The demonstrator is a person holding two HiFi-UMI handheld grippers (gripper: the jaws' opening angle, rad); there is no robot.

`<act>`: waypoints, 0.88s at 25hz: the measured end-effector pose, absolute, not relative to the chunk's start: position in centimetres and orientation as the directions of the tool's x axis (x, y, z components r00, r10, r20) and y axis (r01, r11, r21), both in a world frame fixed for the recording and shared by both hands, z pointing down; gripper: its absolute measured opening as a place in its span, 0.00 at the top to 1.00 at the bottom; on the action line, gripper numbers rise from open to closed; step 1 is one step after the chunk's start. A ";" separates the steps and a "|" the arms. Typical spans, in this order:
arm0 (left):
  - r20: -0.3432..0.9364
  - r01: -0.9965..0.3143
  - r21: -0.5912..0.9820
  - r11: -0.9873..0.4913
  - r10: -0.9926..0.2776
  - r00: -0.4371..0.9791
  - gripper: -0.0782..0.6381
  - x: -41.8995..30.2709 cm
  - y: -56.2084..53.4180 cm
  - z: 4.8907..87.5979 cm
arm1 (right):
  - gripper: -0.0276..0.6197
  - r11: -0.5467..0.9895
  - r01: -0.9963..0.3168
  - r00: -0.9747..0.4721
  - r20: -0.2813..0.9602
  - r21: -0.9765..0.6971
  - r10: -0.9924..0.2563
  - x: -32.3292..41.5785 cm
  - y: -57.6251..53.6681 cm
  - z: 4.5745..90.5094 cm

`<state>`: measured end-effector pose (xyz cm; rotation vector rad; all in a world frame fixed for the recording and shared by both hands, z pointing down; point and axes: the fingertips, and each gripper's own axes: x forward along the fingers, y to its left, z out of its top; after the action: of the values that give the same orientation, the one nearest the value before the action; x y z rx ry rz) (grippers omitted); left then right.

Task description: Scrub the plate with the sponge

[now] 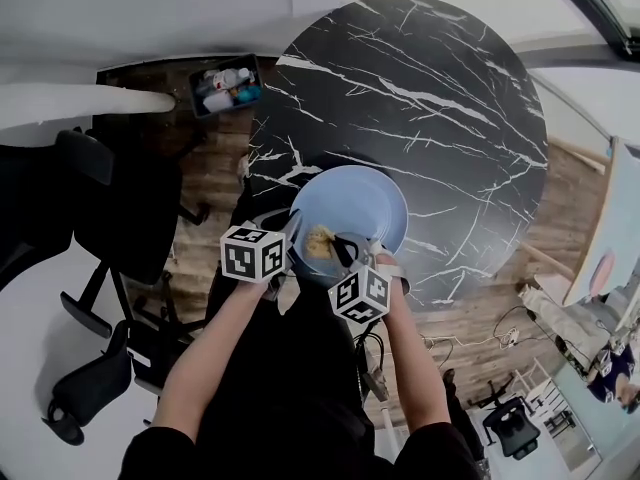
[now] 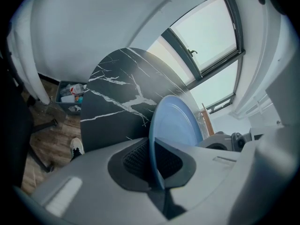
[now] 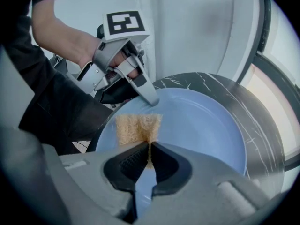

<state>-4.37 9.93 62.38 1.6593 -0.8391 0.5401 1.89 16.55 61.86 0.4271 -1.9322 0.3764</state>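
Right gripper (image 3: 149, 146) is clamped on the sponge (image 3: 136, 128) against the blue plate (image 3: 201, 125), whose rim is pinched by the left gripper (image 2: 152, 153) at the table (image 1: 420, 88) edge; hard scrubbing could lever it loose.

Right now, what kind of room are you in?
Probably an office or workroom: wheeled black chairs, a round marble-look table, and cables on the wood floor.

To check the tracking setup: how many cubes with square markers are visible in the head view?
2. The left cube sits on the left claw, which grips the blue plate by its rim; the right cube on the right claw, holding the sponge. None appears hidden.
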 end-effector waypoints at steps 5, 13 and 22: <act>0.727 -0.762 0.640 -0.099 -0.244 0.642 0.87 -4.4 10.0 62.4 | 0.93 0.852 -0.521 -0.361 0.918 -0.051 -0.166 2.5 13.9 61.8; 0.725 -0.760 0.642 -0.102 -0.240 0.645 0.87 -4.4 10.0 62.4 | 0.93 0.748 -0.664 -0.327 0.899 0.001 -0.291 5.0 7.0 61.6; 0.725 -0.760 0.642 -0.099 -0.243 0.644 0.87 -4.4 10.0 62.4 | 0.93 0.695 -0.718 -0.299 0.882 0.044 -0.364 6.3 4.3 61.4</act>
<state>-4.42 9.96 62.36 1.6571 -0.8343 0.5331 6.32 4.25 61.42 0.8406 -1.9128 0.4481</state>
